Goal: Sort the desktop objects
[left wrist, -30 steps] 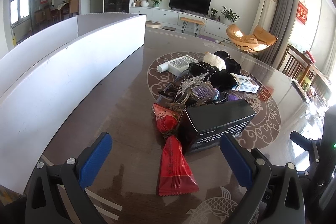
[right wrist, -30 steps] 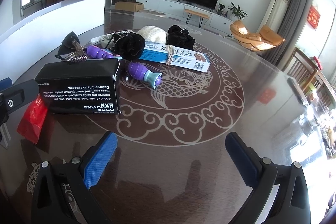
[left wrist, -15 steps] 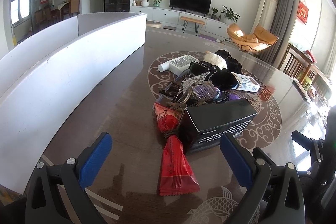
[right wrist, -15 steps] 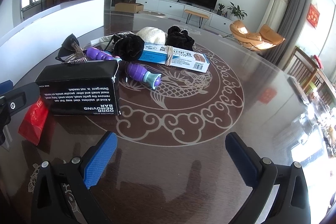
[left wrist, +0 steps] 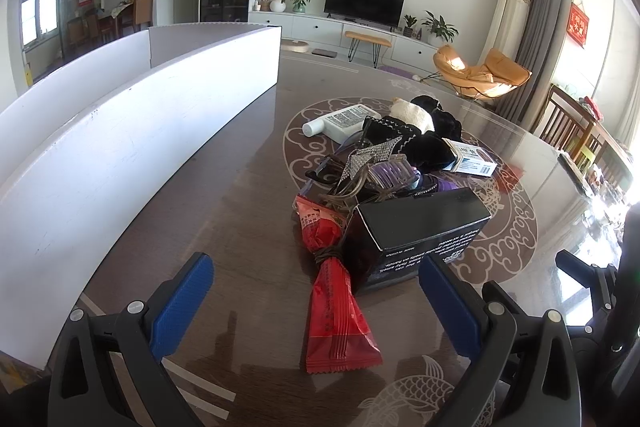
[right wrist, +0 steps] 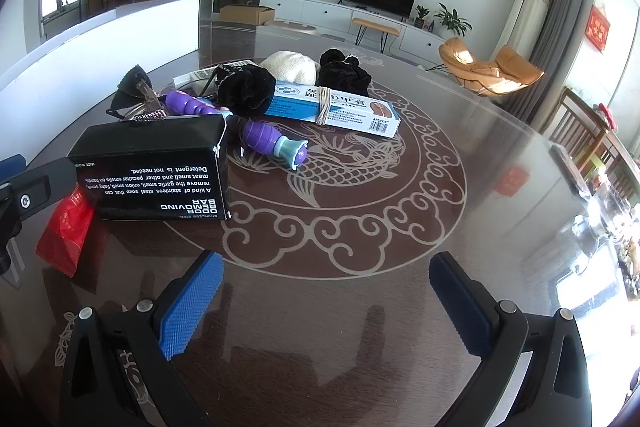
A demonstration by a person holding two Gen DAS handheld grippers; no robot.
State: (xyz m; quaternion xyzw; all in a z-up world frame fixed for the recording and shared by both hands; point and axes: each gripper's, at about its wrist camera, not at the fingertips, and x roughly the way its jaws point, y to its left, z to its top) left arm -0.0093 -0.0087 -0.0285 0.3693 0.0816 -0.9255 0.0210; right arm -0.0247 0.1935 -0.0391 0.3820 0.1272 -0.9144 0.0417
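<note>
A pile of objects lies on the dark round table (left wrist: 240,211). Nearest my left gripper (left wrist: 316,303) are red snack packets (left wrist: 334,301) and a black box (left wrist: 416,231); behind them lie a purple hair clip (left wrist: 394,173), black fabric pieces (left wrist: 424,147), a white bottle (left wrist: 340,119) and a blue-white carton (left wrist: 472,159). My left gripper is open and empty, its fingers either side of the red packet. In the right wrist view my right gripper (right wrist: 324,303) is open and empty over bare table, short of the black box (right wrist: 160,171), a purple toy (right wrist: 272,141) and the carton (right wrist: 336,109).
A long white divider board (left wrist: 132,143) stands along the table's left side, also seen in the right wrist view (right wrist: 100,39). My left gripper's body shows in the right wrist view (right wrist: 28,191). Chairs (left wrist: 576,135) stand beyond the table's right edge.
Both views have shifted very slightly; the pile sits a touch lower in the left wrist view. Nothing was grasped or moved.
</note>
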